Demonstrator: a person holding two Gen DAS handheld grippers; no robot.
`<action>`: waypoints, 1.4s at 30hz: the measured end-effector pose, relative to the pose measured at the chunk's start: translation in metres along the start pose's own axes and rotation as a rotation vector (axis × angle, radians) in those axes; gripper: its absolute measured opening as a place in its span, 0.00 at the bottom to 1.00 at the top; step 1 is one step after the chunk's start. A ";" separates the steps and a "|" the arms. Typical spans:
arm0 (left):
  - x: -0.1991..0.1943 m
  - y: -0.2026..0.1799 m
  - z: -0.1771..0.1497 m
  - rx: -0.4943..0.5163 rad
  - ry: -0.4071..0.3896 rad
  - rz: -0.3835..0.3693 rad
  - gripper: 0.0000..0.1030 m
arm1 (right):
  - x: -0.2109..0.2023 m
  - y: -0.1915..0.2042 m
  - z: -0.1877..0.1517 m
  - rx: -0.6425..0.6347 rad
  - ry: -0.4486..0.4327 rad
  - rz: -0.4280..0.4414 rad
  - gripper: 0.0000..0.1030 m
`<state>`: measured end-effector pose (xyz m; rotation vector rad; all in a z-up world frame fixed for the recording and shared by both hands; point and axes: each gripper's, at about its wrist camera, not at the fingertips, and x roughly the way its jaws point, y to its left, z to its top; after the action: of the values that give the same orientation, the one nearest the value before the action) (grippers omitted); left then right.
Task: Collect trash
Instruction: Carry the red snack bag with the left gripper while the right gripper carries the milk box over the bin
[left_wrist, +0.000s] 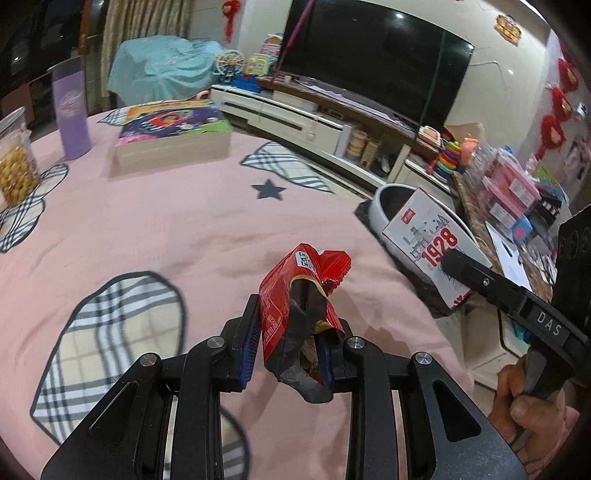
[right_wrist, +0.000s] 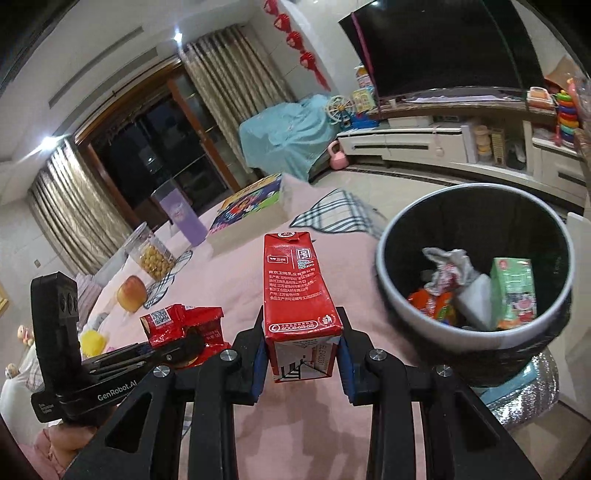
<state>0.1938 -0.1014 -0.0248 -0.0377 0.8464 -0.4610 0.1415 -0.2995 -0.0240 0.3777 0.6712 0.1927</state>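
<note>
Left gripper (left_wrist: 291, 350): clamped on crumpled red wrapper (left_wrist: 299, 295), held above pink tablecloth (left_wrist: 147, 236). Right gripper (right_wrist: 301, 363): clamped on upright red carton (right_wrist: 299, 288). Beyond, right: trash bin (right_wrist: 410, 314) beside the table, holding wrappers and green carton (right_wrist: 515, 291).

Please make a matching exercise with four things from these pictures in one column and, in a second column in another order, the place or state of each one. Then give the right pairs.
Things:
1. red wrapper
2. red carton
3. green box
4. purple cup

Places or states:
A. lying inside the bin with other trash
B. standing on the pink cloth, near a book
C. crumpled, clamped in the left gripper
D. upright, clamped in the right gripper

Pairs: 1-C, 2-D, 3-A, 4-B
</note>
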 end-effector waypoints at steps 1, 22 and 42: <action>0.000 -0.004 0.001 0.007 -0.001 -0.002 0.25 | -0.003 -0.003 0.001 0.004 -0.005 -0.004 0.31; 0.026 -0.092 0.026 0.141 0.010 -0.081 0.25 | -0.049 -0.072 0.012 0.095 -0.087 -0.105 0.31; 0.052 -0.141 0.050 0.209 0.018 -0.101 0.25 | -0.050 -0.109 0.025 0.127 -0.090 -0.145 0.31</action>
<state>0.2064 -0.2565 0.0013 0.1170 0.8122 -0.6433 0.1243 -0.4207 -0.0215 0.4548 0.6207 -0.0051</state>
